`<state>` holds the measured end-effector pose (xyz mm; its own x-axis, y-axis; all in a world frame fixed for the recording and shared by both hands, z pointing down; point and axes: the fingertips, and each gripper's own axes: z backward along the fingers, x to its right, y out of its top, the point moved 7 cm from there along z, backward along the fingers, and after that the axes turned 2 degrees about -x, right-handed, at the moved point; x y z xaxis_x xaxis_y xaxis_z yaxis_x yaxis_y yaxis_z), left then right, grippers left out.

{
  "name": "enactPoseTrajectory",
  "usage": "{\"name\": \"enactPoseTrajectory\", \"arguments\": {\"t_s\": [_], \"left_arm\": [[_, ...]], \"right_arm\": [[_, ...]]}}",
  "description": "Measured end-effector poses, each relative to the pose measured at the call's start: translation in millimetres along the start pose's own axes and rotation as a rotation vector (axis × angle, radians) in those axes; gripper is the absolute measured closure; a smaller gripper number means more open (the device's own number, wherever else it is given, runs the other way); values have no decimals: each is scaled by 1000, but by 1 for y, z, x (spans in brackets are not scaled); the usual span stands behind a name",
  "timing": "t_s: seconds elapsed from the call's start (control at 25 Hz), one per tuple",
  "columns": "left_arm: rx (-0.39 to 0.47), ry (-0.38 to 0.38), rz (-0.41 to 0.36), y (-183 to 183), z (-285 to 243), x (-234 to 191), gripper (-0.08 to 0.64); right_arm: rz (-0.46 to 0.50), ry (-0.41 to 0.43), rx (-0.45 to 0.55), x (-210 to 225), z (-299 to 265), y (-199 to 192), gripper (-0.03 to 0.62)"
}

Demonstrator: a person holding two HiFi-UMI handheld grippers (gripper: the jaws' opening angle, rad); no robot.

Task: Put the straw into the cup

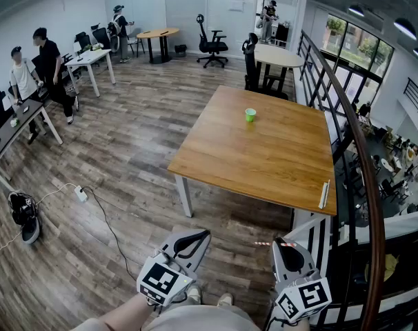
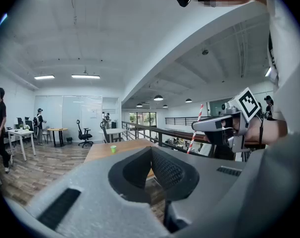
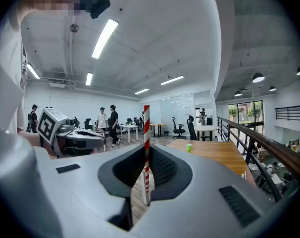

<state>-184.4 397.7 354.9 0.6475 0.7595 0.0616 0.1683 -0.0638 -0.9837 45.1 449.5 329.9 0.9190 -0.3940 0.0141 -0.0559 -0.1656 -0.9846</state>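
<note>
Closest to me, my right gripper [image 3: 146, 155] has its jaws pinched on the straw [image 3: 146, 148]. The straw is thin and straight, wound with red and white bands like a barber's pole. In the right gripper view it stands upright in the pinch. A long stretch rises above the jaws to a cut, flat top, and a shorter stretch hangs below. From the head view the same straw [image 1: 274, 243] shows as a short striped bar lying crosswise at the tip of that gripper, over the wooden floor [image 1: 126, 185]. It sticks out on both sides of the jaws.

My left gripper [image 2: 151, 155] is level with it and a little apart to the left. Its jaws are pressed together with nothing between them. From its view the straw [image 2: 194, 130] rises tilted out of the right gripper [image 2: 212, 125].

Both grippers are short of the near edge of the table [image 1: 264, 164], a square wooden top on pale legs. A dark railing [image 1: 354, 150] runs along its right side. The cup [image 1: 250, 115] stands upright on the far half of that table, well away from the straw. It is small, bright green and alone on the wood.

Beyond it are a black office chair [image 1: 211, 43], more tables, and people [image 1: 47, 67] standing by the desks at the far left.
</note>
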Motion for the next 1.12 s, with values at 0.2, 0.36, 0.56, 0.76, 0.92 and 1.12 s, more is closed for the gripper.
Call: {"name": "enactPoseTrajectory", "arguments": {"t_s": [0.2,0.36,0.56,0.76,0.92,1.12], "left_arm": [[7,21,-10,-1,0,1,545],[13,37,-9,4,-1,-1,545],[11,35,-6,3,1,1,545],[7,24,1,-2,1,9,545],[5,14,8,-2,-4,12,545],[5,12,0,-6,-8,20,545]], "right_arm": [[-2,-1,4,2,1,-2,558],[-5,-2,6,6,2,0,558],[-25,11,28,5,4,-2,558],[-35,5,33,5,10,-6,558],[-41,-3,30,10,11,-9,558],[-45,-8,32,16,16,-18,558]]}}
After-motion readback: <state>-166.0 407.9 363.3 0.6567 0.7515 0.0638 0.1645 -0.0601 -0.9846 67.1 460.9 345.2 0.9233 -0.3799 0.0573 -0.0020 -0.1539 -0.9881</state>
